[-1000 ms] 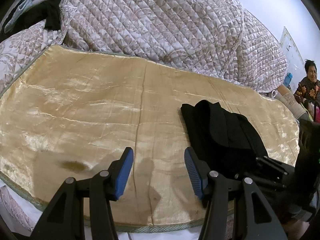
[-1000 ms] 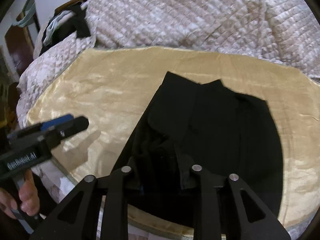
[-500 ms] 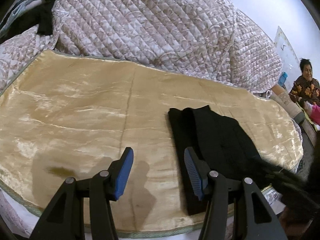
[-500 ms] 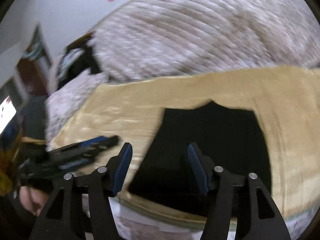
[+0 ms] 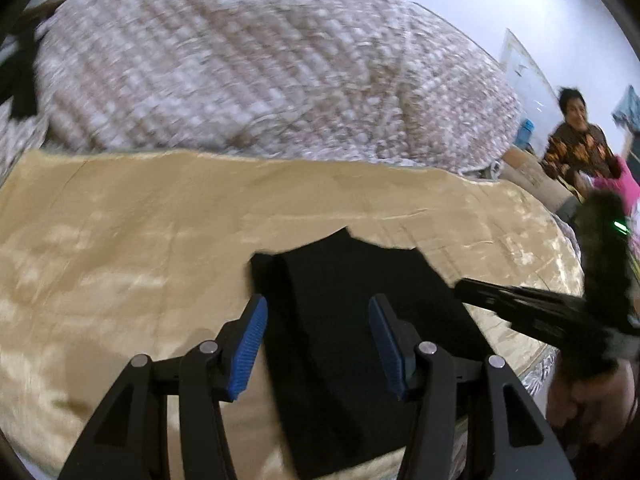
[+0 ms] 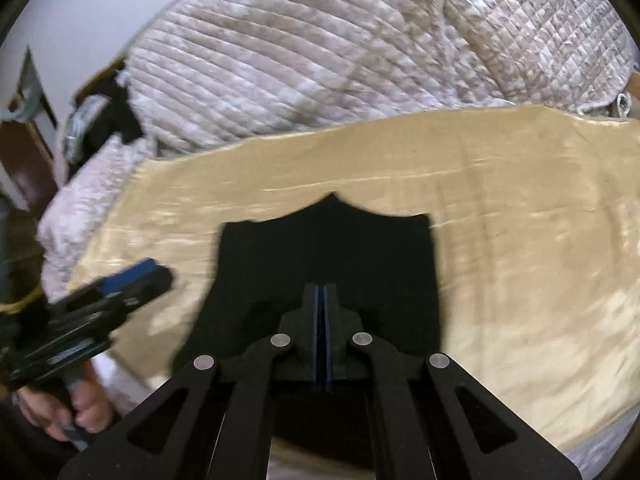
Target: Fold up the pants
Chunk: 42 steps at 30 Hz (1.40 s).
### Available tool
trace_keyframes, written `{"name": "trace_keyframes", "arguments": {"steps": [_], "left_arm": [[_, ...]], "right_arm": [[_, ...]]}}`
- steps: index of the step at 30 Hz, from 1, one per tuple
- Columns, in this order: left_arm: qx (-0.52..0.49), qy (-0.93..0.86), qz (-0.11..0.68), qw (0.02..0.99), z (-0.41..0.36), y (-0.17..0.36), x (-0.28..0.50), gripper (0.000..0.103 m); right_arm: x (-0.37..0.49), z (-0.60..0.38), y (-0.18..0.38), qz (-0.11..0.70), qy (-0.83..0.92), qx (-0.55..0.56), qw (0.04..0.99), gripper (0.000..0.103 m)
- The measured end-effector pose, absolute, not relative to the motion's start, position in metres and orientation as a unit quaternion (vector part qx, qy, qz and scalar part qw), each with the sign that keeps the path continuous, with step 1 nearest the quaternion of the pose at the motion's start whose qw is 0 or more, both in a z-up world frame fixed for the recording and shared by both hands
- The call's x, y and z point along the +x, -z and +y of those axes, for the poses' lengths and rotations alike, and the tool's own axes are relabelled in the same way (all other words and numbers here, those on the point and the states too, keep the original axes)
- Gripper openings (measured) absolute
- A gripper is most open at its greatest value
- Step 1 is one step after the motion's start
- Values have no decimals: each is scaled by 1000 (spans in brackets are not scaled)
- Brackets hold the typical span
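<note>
On my left wrist view, the left gripper stands wide, its blue pads well apart with nothing between them. It hangs above the near part of the folded black pants, and I can't tell whether it touches the cloth. The pants lie as a compact dark rectangle on the gold satin sheet spread over the bed, close to the sheet's near edge and toward its right half. Their far edge shows a small peak in the middle.

From my right wrist view, the right gripper has its two pads pressed flat together with no cloth pinched between them, poised over the near middle of the pants. The gold sheet runs wide to the right of the pants. At the left of this view I see the left gripper held in the person's hand, just off the pants' left side.

Behind the sheet a quilted, patterned blanket is heaped high. At the far right of the left view a woman in a patterned top sits beyond the bed.
</note>
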<state>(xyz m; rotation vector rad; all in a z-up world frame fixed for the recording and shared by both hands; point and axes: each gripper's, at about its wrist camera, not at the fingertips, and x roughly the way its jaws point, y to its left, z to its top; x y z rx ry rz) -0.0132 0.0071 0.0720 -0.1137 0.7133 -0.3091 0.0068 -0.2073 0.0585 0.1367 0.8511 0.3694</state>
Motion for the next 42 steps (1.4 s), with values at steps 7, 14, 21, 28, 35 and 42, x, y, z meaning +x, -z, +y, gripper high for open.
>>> {"name": "trace_keyframes", "arguments": {"steps": [7, 14, 21, 28, 35, 42], "left_arm": [[-30, 182, 379, 907, -16, -52, 38, 56], [-21, 157, 419, 894, -16, -22, 58, 53], [-27, 145, 404, 903, -10, -33, 48, 53], [-17, 138, 371, 918, -1, -55, -4, 53], [11, 165, 332, 929, -20, -60, -73, 53], [14, 148, 381, 913, -21, -29, -68, 42]], "right_arm": [[61, -226, -36, 438, -167, 53, 882, 1], [94, -237, -11, 467, -156, 99, 865, 1], [73, -253, -26, 436, -137, 109, 883, 1], [3, -268, -32, 415, -134, 117, 892, 14], [-66, -248, -42, 374, -144, 72, 913, 14], [-69, -226, -15, 409, -145, 35, 900, 14]]}}
